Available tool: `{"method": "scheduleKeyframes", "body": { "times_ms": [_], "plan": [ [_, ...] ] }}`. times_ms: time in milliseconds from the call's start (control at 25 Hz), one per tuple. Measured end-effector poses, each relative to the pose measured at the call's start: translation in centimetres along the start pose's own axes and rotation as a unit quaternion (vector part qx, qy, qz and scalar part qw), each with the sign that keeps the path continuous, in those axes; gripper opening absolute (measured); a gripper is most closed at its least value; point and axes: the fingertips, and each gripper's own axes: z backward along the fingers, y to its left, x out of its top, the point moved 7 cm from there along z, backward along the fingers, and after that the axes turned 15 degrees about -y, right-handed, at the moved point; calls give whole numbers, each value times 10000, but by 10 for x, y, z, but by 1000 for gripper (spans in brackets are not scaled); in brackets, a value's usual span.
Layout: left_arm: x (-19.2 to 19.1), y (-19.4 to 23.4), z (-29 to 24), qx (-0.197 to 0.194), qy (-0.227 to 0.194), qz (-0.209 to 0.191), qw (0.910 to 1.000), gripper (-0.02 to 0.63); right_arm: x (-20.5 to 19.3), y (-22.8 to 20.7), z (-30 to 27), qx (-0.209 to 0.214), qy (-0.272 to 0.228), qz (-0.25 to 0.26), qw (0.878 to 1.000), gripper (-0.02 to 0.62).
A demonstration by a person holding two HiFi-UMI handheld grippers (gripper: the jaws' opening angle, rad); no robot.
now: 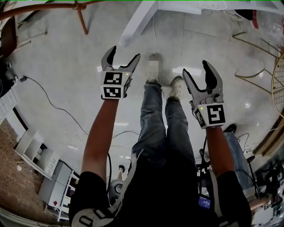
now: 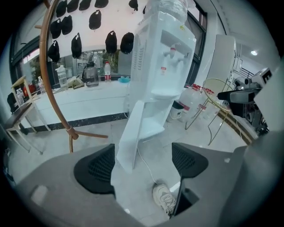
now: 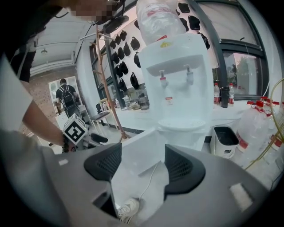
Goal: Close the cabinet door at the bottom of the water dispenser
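In the head view the left gripper (image 1: 125, 53) and the right gripper (image 1: 196, 67) are hanging over the glossy pale floor (image 1: 66, 71), each with its jaws standing apart and gripping nothing. The white cabinet door (image 1: 138, 22) is jutting out from the water dispenser (image 1: 208, 5) at the top edge, ahead of the person's shoes (image 1: 153, 80), and a white cord (image 1: 154, 40) is running across the floor toward them. In the left gripper view the water dispenser (image 2: 164, 53) is standing upright in front of a long white counter (image 2: 80, 104). Its cabinet door (image 2: 131, 133), a plain white slab, is hanging wide open at the base and baring a white shelf inside. The left gripper (image 2: 144, 164) is gaping, its jaws framing the door's lower corner, the cord (image 2: 144, 166) and one shoe (image 2: 164, 199) beyond them. Black caps (image 2: 75, 44) are hanging on the wall, a curved wooden stand (image 2: 49, 88) is rising at the left, and water jugs (image 2: 191, 99) are sitting beside a gold wire stand (image 2: 217, 102) on the right. In the right gripper view the dispenser (image 3: 182, 75) is facing the camera with a bottle (image 3: 155, 20) on top. The door (image 3: 142, 150) is angling outward from its base. The right gripper (image 3: 142, 166) is holding its jaws wide and is clamping nothing, and a small bin (image 3: 224, 139) is standing on the floor to the right.
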Motion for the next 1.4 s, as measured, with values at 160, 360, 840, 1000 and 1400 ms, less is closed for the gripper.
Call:
{"method": "scheduleKeyframes", "body": {
  "times_ms": [160, 360, 840, 1000, 1400],
  "plan": [
    [-12, 10, -16, -57, 202, -35, 9998, 407, -4, 1, -13, -11, 53, -64, 10000, 298],
    [-26, 24, -31, -10, 436, -13, 9990, 407, -5, 8, -22, 42, 79, -164, 9998, 291],
    [-30, 22, -58, -129, 807, -45, 9966, 403, 1, -11, -16, -198, 102, -272, 9994, 272],
    [-30, 13, -57, -170, 917, 44, 9956, 403, -5, -19, -5, -301, 142, -222, 9992, 268],
    [-34, -18, -59, -479, 1267, 75, 9908, 402, 2, -22, 14, -688, 22, -437, 9967, 256]
  ]
}}
